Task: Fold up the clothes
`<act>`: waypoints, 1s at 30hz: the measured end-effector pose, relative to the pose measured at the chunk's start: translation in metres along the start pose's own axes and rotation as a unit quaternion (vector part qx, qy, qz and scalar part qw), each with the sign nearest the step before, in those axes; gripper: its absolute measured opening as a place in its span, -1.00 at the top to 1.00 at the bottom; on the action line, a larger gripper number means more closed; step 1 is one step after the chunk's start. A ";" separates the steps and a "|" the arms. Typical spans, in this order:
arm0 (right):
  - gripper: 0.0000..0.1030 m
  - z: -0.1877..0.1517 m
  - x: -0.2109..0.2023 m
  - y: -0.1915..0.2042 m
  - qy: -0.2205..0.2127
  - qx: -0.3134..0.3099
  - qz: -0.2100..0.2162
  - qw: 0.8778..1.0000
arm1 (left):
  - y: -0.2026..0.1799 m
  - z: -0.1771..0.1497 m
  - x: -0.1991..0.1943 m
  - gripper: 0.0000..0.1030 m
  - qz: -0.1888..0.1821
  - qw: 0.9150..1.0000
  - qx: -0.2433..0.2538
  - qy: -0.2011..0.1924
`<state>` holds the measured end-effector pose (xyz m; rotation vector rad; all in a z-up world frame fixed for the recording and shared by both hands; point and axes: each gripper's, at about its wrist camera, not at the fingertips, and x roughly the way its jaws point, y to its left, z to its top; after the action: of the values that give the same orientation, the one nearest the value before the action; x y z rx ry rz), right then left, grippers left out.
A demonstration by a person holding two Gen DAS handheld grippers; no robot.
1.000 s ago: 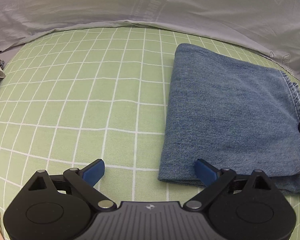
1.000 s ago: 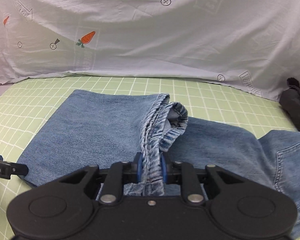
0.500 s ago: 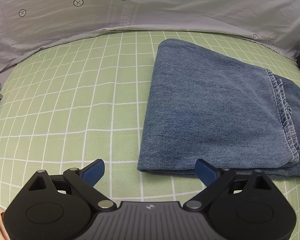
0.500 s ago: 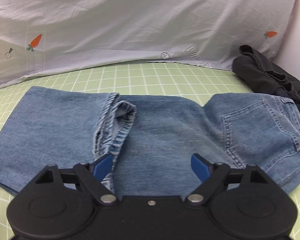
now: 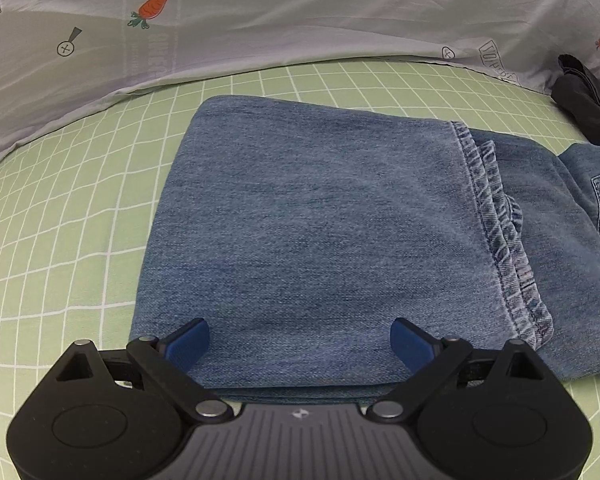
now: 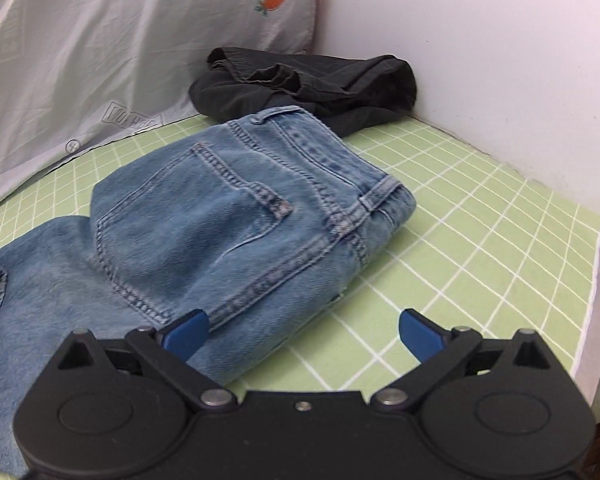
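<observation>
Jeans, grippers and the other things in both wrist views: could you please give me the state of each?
jeans: partly folded, legs doubled over, hems lying on top, waist end not yet folded in
left gripper: open, over the folded leg end, gripping nothing
right gripper: open, by the waist end, gripping nothing
black garment: crumpled in the corner, unfolded
green checked sheet: spread flat

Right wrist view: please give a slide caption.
Open right tool over jeans waistband on green checked sheet; black garment behind.
</observation>
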<state>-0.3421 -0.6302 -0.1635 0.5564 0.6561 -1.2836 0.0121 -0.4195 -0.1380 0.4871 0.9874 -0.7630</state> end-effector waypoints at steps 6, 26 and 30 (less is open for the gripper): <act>-1.00 0.013 0.024 -0.028 -0.002 0.052 0.038 0.998 | -0.027 -0.001 0.016 -0.90 0.025 0.999 0.024 0.012; 0.04 0.026 0.063 -0.056 -0.001 0.256 0.130 0.958 | -0.025 0.001 0.025 -1.00 0.025 0.999 0.003 0.025; 0.51 0.021 0.054 -0.071 -0.007 0.320 0.194 0.927 | -0.025 -0.001 0.024 -1.00 0.025 0.999 0.002 0.019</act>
<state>-0.4002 -0.6958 -0.1890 1.1504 0.0795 -1.1051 0.0002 -0.4439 -0.1602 0.5302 1.0061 -0.7122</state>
